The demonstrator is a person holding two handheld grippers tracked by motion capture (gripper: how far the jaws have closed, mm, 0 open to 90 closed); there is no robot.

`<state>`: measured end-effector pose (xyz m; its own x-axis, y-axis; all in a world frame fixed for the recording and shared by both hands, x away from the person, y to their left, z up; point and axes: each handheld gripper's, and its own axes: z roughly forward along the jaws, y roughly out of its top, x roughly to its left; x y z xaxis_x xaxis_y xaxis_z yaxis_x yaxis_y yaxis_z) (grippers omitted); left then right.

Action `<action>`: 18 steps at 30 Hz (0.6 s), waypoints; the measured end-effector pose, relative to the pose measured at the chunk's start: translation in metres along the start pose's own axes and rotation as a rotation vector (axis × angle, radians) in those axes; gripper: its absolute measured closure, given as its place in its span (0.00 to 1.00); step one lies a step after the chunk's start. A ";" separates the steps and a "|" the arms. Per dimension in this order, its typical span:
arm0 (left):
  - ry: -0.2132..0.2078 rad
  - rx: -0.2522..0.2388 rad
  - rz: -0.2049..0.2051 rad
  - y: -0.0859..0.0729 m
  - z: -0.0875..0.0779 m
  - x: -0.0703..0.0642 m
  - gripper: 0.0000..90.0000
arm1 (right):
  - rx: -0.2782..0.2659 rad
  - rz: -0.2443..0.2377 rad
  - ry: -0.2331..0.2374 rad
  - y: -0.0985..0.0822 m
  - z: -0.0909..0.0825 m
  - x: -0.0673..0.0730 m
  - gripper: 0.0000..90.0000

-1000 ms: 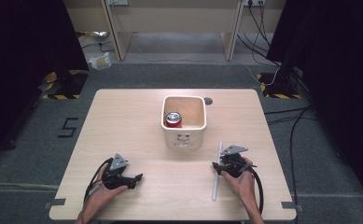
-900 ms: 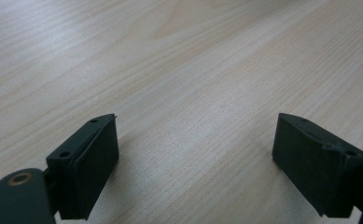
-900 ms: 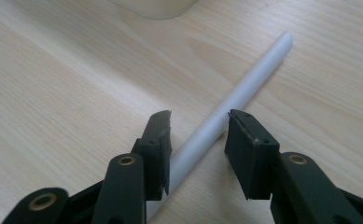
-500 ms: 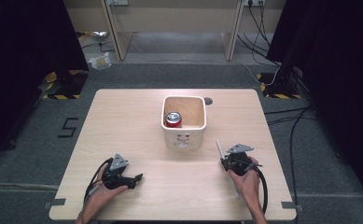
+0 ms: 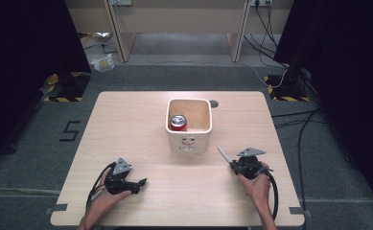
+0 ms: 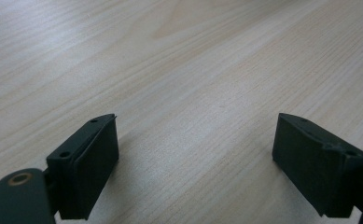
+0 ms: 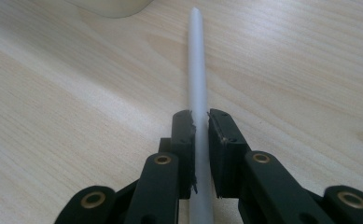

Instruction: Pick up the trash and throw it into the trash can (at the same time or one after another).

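Jaws of right gripper (image 7: 200,122) just closed, now clamped on white straw (image 7: 197,60). Jaws of left gripper (image 6: 195,154) held wide apart, nothing between, low over counter (image 5: 126,124). Counter pale wood, set on grey floor (image 5: 30,158), dark curtains seen at both sides. Straw held just above counter near right front, long axis pointed up-left toward cream bin (image 5: 190,143). Red can (image 5: 178,122) seen upright inside bin.

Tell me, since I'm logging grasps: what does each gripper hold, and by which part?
The right gripper is shut on the white straw, gripping its shaft toward the near end. The left gripper is open, holding nothing.
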<state>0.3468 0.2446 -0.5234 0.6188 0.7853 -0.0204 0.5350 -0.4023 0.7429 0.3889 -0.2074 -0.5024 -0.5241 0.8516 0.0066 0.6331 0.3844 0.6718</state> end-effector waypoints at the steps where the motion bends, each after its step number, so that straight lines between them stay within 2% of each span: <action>1: 0.000 0.000 0.000 0.000 0.000 0.000 0.15 | 0.000 -0.002 0.000 0.000 0.000 -0.001 0.90; 18: 0.000 0.000 0.000 0.000 0.000 0.000 0.15 | -0.129 0.038 -0.022 0.011 -0.033 -0.018 0.90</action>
<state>0.3468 0.2446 -0.5234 0.6188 0.7853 -0.0202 0.5351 -0.4025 0.7427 0.3864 -0.2308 -0.4707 -0.4877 0.8728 0.0181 0.5727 0.3042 0.7613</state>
